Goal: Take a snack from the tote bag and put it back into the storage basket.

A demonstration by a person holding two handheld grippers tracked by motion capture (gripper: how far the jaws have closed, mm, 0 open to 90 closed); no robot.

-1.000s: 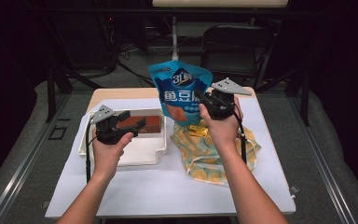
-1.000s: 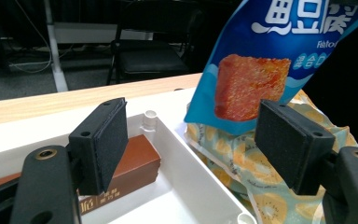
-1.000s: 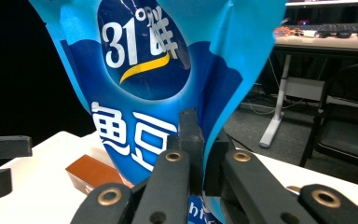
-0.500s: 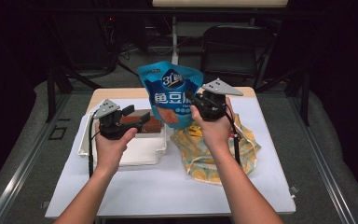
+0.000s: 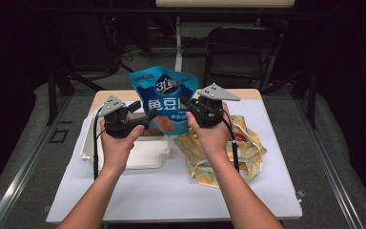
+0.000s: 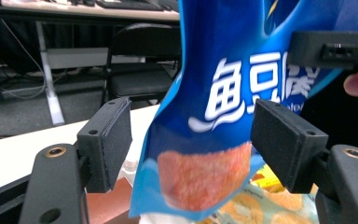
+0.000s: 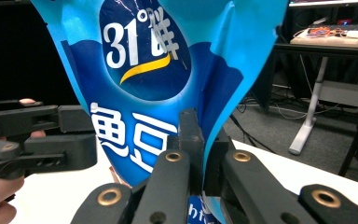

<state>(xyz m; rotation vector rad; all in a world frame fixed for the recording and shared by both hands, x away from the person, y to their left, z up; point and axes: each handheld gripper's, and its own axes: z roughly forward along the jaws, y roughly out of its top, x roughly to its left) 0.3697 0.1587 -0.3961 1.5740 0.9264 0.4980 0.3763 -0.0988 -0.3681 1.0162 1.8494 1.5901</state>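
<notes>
The blue snack bag (image 5: 163,98) hangs upright in mid-air at the centre of the high view, above the far half of the white table (image 5: 171,191), its long axis running top to bottom of the frame. The right gripper (image 5: 187,106) has its jaws pressed together on the bag's right edge, about mid-height; the right gripper view shows the foil pinched flat between them. The left gripper (image 5: 145,110) sits level at the bag's lower left; its jaws stand spread and have just been closing a little, and in the left gripper view the bag's lower corner (image 6: 200,172) lies between the two pads (image 6: 109,140) without either pressing it. The bag thus lies straight ahead of the left fingers, already inside their gap, so the left hand is the nearer one for a second grip on that corner. Below it, centre-left, rests a white tray (image 5: 143,152); to the right lies a yellow patterned cloth bag (image 5: 248,152)
</notes>
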